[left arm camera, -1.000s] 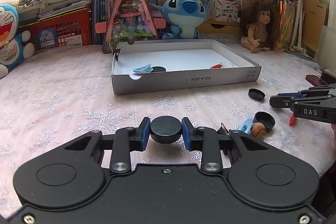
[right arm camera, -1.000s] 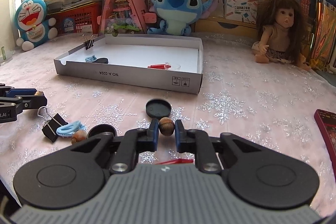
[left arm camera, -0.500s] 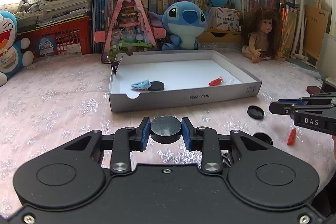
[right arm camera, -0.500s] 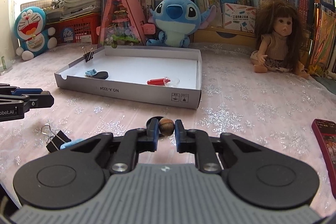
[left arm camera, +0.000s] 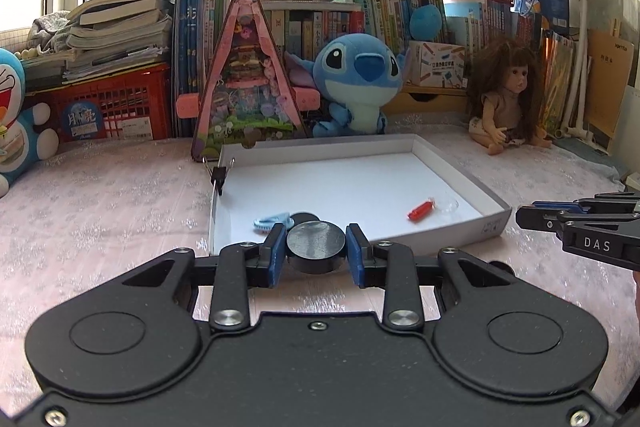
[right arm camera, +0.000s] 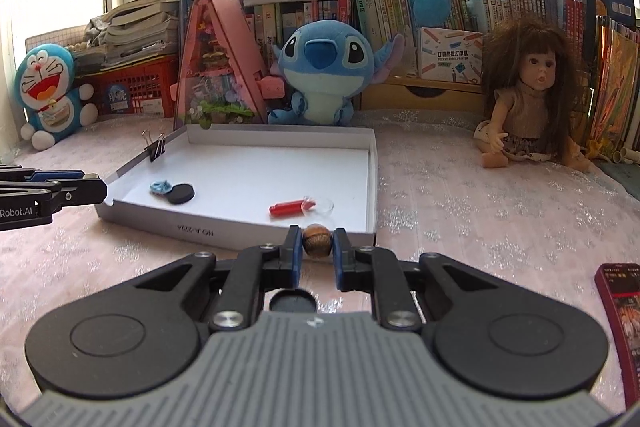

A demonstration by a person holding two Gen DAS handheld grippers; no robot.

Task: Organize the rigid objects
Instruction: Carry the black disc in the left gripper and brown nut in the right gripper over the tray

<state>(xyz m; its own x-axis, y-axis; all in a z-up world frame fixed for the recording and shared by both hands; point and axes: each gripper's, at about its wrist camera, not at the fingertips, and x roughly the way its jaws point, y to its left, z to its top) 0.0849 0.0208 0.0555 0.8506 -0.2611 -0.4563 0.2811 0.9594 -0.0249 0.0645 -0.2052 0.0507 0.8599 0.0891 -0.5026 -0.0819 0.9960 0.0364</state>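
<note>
We see both wrist views low over the table (left arm camera: 100,195), facing the far bookshelf; ours on the left sits left, and both share the white tray (right arm camera: 372,163).

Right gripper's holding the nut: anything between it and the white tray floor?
Only the tray's low near wall, just beyond the nut in the right gripper. Behind it, the red tube lies on the floor.

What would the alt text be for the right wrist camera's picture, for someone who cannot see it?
A hand-held right gripper pinches a small brown nut just in front of a shallow white box on a pink tablecloth. In the box lie a black disc, a blue clip and a red tube; plush toys, a doll and books stand behind.
</note>
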